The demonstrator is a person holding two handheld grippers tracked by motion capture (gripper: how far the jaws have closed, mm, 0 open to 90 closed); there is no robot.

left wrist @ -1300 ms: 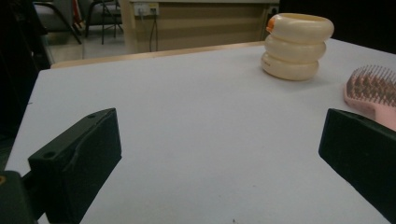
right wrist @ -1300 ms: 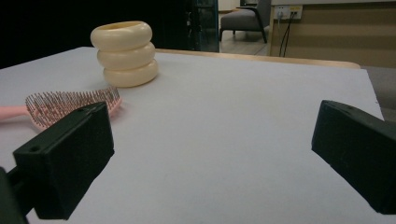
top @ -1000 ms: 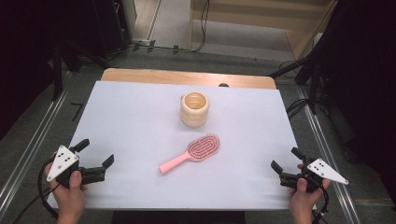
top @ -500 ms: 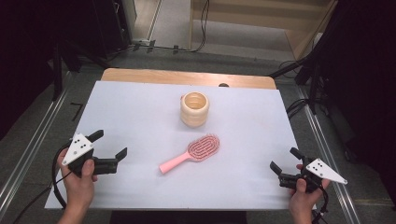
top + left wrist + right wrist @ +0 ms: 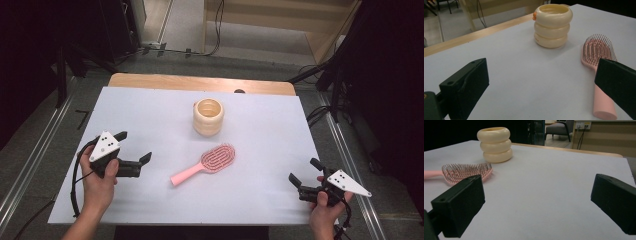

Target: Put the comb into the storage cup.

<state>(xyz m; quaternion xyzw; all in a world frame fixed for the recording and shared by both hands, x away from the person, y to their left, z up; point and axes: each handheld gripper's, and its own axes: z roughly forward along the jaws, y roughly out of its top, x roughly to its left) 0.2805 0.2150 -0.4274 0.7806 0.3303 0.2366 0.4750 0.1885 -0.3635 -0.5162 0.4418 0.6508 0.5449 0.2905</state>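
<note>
The hairbrush (image 5: 204, 165) lies near the middle of the table (image 5: 150, 110), its handle pointing toward the person's left. Behind it, apart from it, stands the ringed cup (image 5: 208, 116). The left gripper (image 5: 134, 149) sits left of the brush, near its handle; the right gripper (image 5: 303, 171) is well apart, probably above the table's right front corner.

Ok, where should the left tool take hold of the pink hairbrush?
Grip the hairbrush by its smooth handle, likely from above with the jaws across its narrow width. It lies flat, bristles up, with the handle end pointing toward the open left tool, while the bristled head is wide and awkward to pinch.
</note>
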